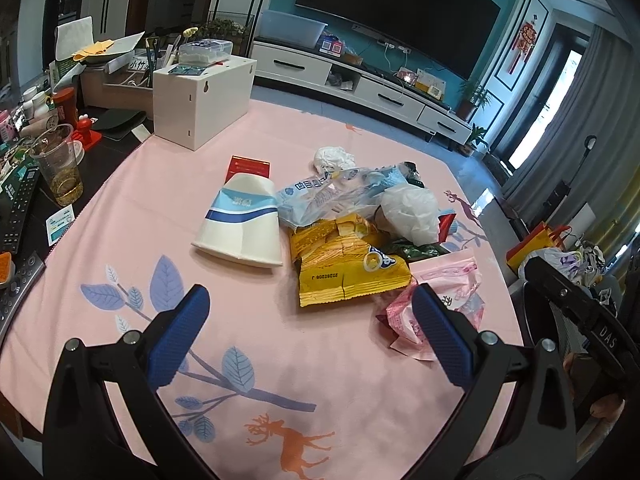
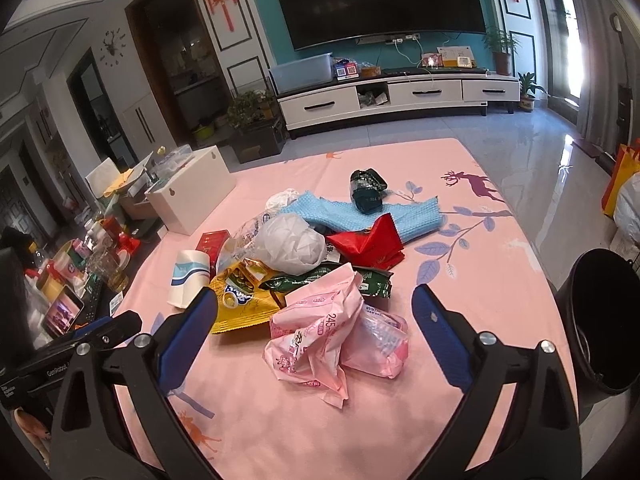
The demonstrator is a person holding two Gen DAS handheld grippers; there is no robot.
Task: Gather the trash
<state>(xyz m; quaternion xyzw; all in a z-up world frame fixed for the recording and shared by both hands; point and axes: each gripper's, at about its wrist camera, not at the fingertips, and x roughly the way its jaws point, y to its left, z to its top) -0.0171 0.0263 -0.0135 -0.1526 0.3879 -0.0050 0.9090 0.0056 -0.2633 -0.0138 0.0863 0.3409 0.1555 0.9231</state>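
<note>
A heap of trash lies on the pink tablecloth (image 1: pixel 120 208). It holds a flattened white and blue paper cup (image 1: pixel 242 222), a yellow snack bag (image 1: pixel 344 264), a clear blue-printed bag (image 1: pixel 320 196), crumpled white plastic (image 2: pixel 290 242), a red wrapper (image 2: pixel 370 242), a green wrapper (image 2: pixel 340 276) and a pink wrapper (image 2: pixel 320 332). My left gripper (image 1: pixel 310 300) is open and empty, just short of the yellow bag. My right gripper (image 2: pixel 314 300) is open and empty, with the pink wrapper between its fingers' line of sight. A black bin (image 2: pixel 600 320) stands at the table's right edge.
A white box (image 1: pixel 204 100) stands at the table's far left. A plastic cup of yellow liquid (image 1: pixel 60 168), remotes (image 1: pixel 18 208) and clutter crowd the left side. A blue cloth (image 2: pixel 380 212) with a dark bundle (image 2: pixel 366 192) lies behind the heap.
</note>
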